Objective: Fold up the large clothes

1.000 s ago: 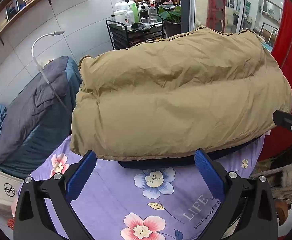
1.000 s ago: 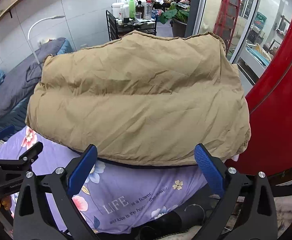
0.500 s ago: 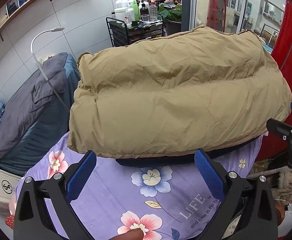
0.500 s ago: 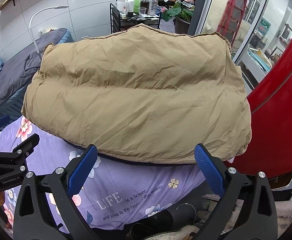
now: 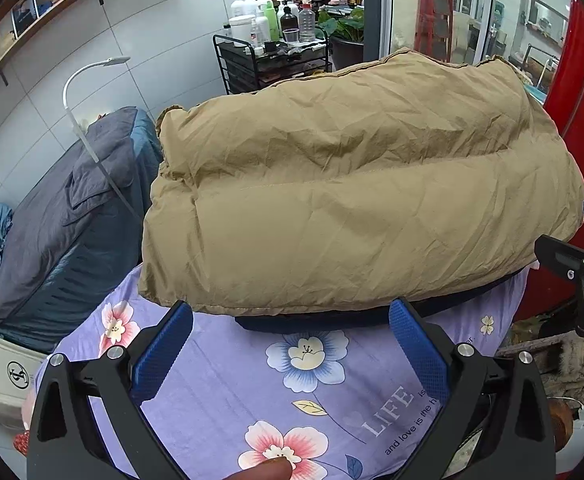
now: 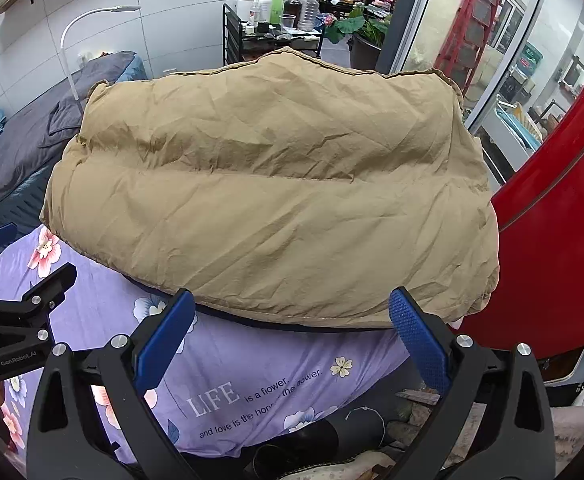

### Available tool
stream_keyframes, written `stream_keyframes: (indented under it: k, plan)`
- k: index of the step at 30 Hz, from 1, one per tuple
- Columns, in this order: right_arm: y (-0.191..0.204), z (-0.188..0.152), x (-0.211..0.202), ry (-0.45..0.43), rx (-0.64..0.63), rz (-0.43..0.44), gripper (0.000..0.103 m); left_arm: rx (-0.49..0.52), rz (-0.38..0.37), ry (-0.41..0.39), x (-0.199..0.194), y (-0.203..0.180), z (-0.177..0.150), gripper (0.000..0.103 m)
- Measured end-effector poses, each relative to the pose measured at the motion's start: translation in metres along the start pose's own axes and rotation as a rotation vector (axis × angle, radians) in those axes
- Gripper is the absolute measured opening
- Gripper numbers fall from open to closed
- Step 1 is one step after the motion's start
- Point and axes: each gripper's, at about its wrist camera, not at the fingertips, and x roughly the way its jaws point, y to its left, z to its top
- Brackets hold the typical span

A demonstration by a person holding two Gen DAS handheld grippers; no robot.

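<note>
A puffy tan padded jacket (image 5: 355, 208) lies folded into a thick bundle on a purple floral cloth (image 5: 315, 376); a dark navy lining edge shows under its near hem. In the right wrist view the same jacket (image 6: 276, 196) fills the middle, over the floral cloth (image 6: 252, 392). My left gripper (image 5: 292, 346) stands open just short of the near hem, nothing between its blue pads. My right gripper (image 6: 290, 338) is open too, at the hem's near right part. Each gripper appears at the edge of the other's view.
A grey and blue bedding heap (image 5: 68, 216) lies left of the cloth, with a white gooseneck lamp (image 5: 88, 92). A black cart with several bottles (image 5: 268, 48) stands behind. A red panel (image 6: 559, 220) rises close on the right. Clutter lies below the cloth's near edge.
Both grippers have crept slightly closer to the jacket's near hem and stayed open. A fingertip has come into the bottom edge of the left wrist view. The jacket has not moved.
</note>
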Motion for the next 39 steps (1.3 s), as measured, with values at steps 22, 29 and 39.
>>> stream_keyframes:
  k: [22,29,39]
  plan:
    - [0.003,-0.006,-0.003,-0.004,-0.010,-0.011,0.096,-0.013,0.000,0.004,-0.001,-0.001,-0.002,0.097]
    - [0.002,-0.009,-0.003,-0.002,-0.010,-0.014,0.096,-0.033,-0.022,-0.048,-0.005,0.000,-0.006,0.097]
    - [-0.001,-0.010,-0.001,-0.002,0.004,-0.011,0.096,-0.018,-0.025,-0.053,-0.005,-0.003,-0.006,0.097]
